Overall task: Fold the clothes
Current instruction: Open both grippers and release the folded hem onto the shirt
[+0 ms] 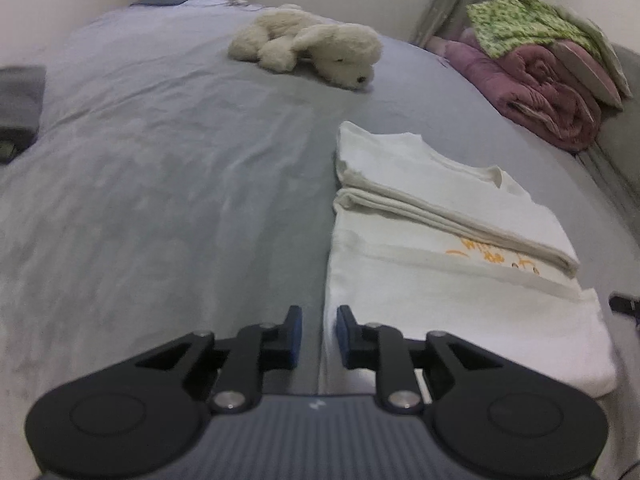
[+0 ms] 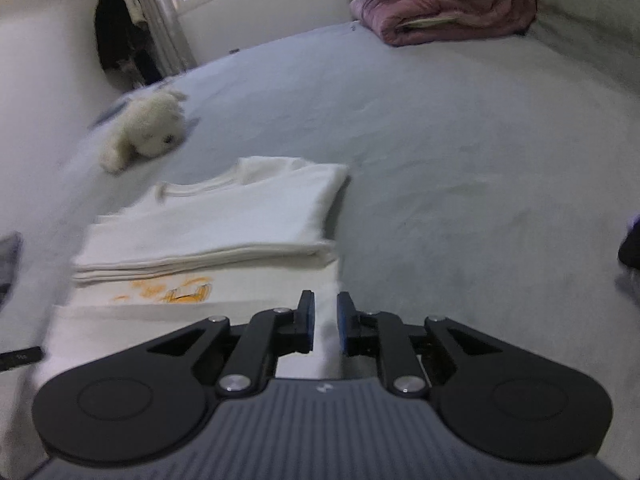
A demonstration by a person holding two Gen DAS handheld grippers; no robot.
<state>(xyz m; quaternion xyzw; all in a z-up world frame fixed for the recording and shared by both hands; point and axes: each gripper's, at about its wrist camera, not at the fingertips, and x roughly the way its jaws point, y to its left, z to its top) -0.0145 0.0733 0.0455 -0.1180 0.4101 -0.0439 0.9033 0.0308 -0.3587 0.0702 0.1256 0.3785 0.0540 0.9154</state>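
A grey bed (image 1: 160,168) is covered by a creased sheet. Rolled pink bedding (image 1: 536,88) is piled at its far edge. A white T-shirt (image 1: 440,240), partly folded, is laid flat on the bed near a plush dog (image 1: 312,46). The left claw (image 1: 319,338) and right claw (image 2: 325,322) are held slightly parted over the shirt's near corners, nothing being gripped.

One white shirt (image 1: 460,308), partly folded, lies on one grey bed (image 1: 160,200). One cream plush dog (image 1: 316,46) lies beyond the shirt. One rolled pink quilt (image 1: 536,84) sits in the bed's far corner, with one green floral cloth (image 1: 516,20) on top of it. Two grippers show, one in each view
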